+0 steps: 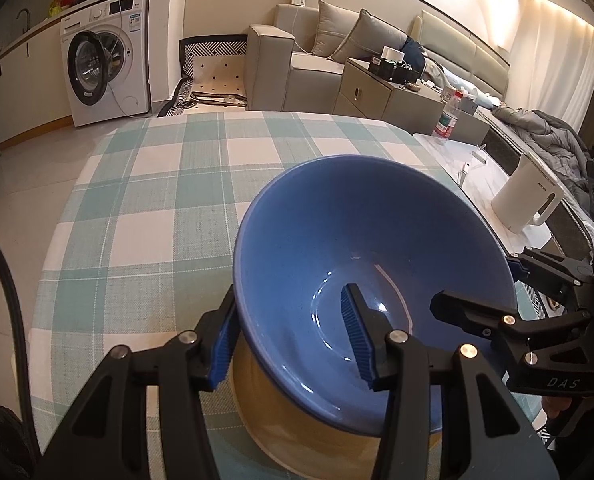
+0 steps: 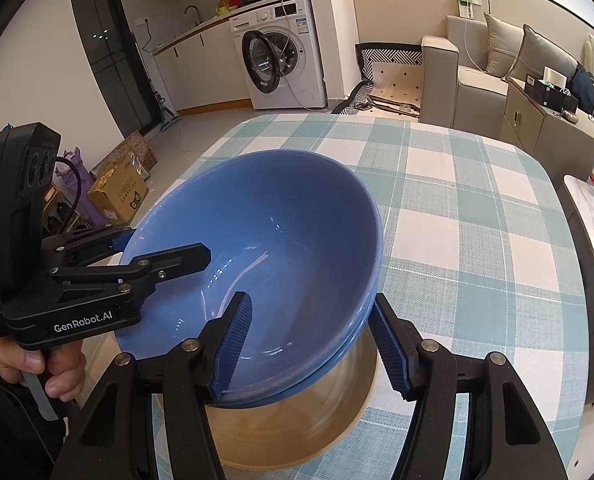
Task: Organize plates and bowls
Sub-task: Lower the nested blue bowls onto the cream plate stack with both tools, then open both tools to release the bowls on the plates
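Note:
A large blue bowl (image 1: 349,248) sits on a tan plate (image 1: 281,428) on the checked tablecloth; in the right wrist view the bowl (image 2: 281,232) seems nested in a second blue bowl (image 2: 349,340) over the plate (image 2: 297,428). My left gripper (image 1: 293,340) straddles the bowl's near-left rim, one finger inside, one outside, with a gap to the wall. My right gripper (image 2: 313,344) straddles the opposite rim the same way. Each gripper shows in the other's view: the right gripper (image 1: 477,280) and the left gripper (image 2: 161,248).
The table (image 1: 157,200) has a teal and white checked cloth. A white kettle (image 1: 529,200) and a water bottle (image 1: 449,116) stand on a side surface at the right. A washing machine (image 1: 105,56), sofa and cabinets lie beyond. Cardboard boxes (image 2: 121,188) sit on the floor.

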Demonstrator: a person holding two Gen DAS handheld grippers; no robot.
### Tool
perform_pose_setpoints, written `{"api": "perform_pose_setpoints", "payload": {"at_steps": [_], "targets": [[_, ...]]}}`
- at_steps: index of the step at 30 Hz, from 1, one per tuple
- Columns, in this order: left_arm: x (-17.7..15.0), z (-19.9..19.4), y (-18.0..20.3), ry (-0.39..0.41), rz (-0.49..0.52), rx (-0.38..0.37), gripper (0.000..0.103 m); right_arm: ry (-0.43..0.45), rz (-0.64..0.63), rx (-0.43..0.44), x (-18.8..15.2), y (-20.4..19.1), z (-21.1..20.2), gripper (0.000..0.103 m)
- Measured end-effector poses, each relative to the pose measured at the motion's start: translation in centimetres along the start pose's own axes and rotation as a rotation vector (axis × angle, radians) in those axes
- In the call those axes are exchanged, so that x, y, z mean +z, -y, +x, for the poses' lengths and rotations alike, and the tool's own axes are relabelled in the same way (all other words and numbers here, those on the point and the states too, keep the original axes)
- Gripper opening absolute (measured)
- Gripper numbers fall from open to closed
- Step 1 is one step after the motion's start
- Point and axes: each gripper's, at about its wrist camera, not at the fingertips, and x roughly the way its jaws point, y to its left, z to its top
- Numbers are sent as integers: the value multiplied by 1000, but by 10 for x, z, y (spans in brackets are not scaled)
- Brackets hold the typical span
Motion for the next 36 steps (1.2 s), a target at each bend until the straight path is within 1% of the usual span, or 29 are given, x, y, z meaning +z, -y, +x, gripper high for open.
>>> {"api": "perform_pose_setpoints", "payload": {"at_steps": [5,8,10,11,12,13,16,18,20,21,22,24,27,31,34,36], "targets": [[-1,0,1,2,-1,-2,49,0,1,5,1,1,0,62],[-1,0,3,-3,-1,-7,54,0,1,5,1,2,0,63],[-1,0,5,-4,4,-6,57,-2,1,8,1,2,0,64],[-2,0,7,-3,10,-7,61,-3,1,10,1,3,0,65],[-2,1,8,-3,15,-9,64,1,-1,15,1,3,-1,69],[-2,1,9,-4,17,-15,65,6,-2,17,1,2,-2,75],[-2,1,8,-6,17,-18,67,29,0,21,2,3,-7,86],[-3,-1,9,-1,21,-25,76,44,8,12,2,6,-11,88],[-4,-6,11,14,31,-24,77,58,16,2,1,9,-15,93],[-4,-9,12,22,37,-27,80,66,22,2,0,10,-18,98],[-5,-11,13,27,40,-29,83,78,29,4,-1,12,-21,100],[-6,-17,14,47,46,-26,95,104,31,12,-4,14,-27,102],[-8,-30,14,97,49,-19,103,149,18,13,-10,13,-38,102],[-15,-47,14,166,71,-12,103,193,0,16,-21,10,-51,102],[-21,-57,16,197,91,10,103,212,-17,25,-30,6,-60,102],[-25,-65,17,223,95,11,103,237,-41,22,-36,3,-67,102]]}}
